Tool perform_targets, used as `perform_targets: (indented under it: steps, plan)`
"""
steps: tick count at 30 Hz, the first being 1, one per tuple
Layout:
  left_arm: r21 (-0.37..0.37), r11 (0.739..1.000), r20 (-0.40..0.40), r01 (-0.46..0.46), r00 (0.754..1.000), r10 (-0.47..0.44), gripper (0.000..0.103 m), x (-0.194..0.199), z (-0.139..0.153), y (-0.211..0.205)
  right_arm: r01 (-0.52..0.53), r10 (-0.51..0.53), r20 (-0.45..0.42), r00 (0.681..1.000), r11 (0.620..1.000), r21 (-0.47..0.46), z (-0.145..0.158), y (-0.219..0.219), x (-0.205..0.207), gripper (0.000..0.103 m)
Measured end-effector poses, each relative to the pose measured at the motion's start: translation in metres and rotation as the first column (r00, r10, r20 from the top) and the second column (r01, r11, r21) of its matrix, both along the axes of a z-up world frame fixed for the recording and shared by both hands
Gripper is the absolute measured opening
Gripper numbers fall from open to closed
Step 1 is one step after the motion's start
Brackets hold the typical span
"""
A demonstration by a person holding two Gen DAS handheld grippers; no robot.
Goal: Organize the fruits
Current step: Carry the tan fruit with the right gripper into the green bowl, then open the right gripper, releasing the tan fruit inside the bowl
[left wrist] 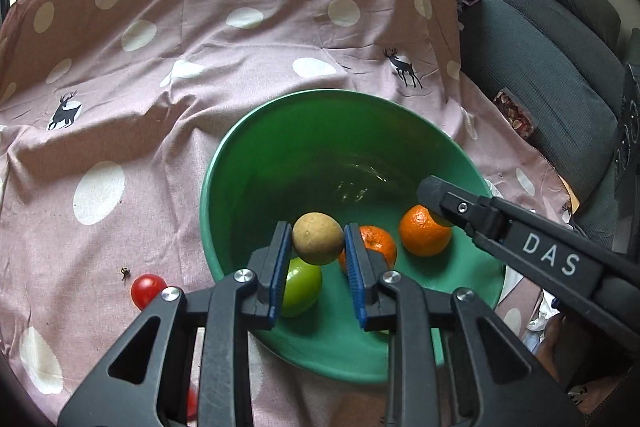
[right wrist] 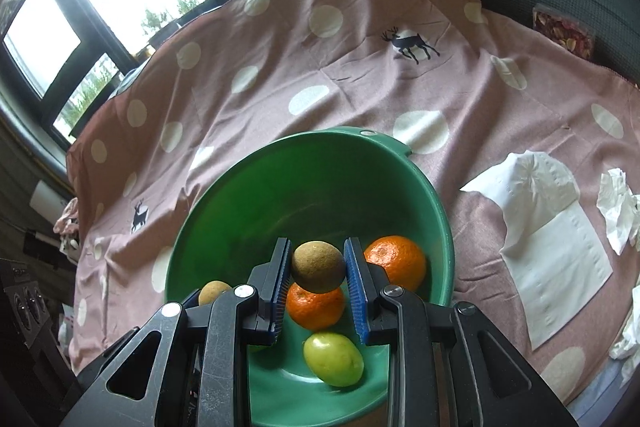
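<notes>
A green bowl (left wrist: 256, 163) sits on the pink spotted cloth and shows in the right wrist view too (right wrist: 208, 227). It holds two oranges (left wrist: 424, 231) (left wrist: 378, 243) and a green fruit (left wrist: 300, 287). My left gripper (left wrist: 318, 239) is shut on a tan round fruit (left wrist: 318, 238) above the bowl. My right gripper (right wrist: 318, 263) is shut on a brown round fruit (right wrist: 318, 261) above the oranges (right wrist: 396, 261) (right wrist: 316, 311) and the green fruit (right wrist: 334, 359). The right gripper also shows from the side in the left wrist view (left wrist: 436, 205).
A red cherry tomato (left wrist: 147, 290) lies on the cloth left of the bowl; another red one peeks out lower down (left wrist: 192, 403). White napkins (right wrist: 548, 227) and crumpled tissue (right wrist: 618, 207) lie to the right. A grey sofa (left wrist: 552, 67) borders the right side.
</notes>
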State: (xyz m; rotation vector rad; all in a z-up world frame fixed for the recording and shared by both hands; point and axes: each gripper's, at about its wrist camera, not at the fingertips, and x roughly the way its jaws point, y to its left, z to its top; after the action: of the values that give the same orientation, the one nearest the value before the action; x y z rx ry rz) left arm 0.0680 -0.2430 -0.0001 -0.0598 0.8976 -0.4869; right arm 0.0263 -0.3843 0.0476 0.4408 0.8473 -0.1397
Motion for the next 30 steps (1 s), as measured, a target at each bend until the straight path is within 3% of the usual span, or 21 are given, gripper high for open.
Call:
perform_targets:
  steps: [4,21,30]
  plan:
    - [0.001,1.000,-0.015,0.019,1.000,-0.019,0.027,0.002,-0.006,-0.005,0.000,0.000,-0.018,1.000,1.000,0.001,-0.005,0.000,0.003,0.028]
    - [0.110,0.994,0.068,0.026,0.997,-0.034,0.026,0.003,-0.014,-0.015,0.007,-0.008,-0.021,1.000,0.999,-0.041,-0.006,0.002,0.003,0.028]
    - [0.078,0.995,0.038,0.062,0.997,-0.065,0.028,0.005,-0.014,-0.016,0.007,-0.008,-0.022,1.000,0.999,-0.047,-0.006,0.002,0.004,0.028]
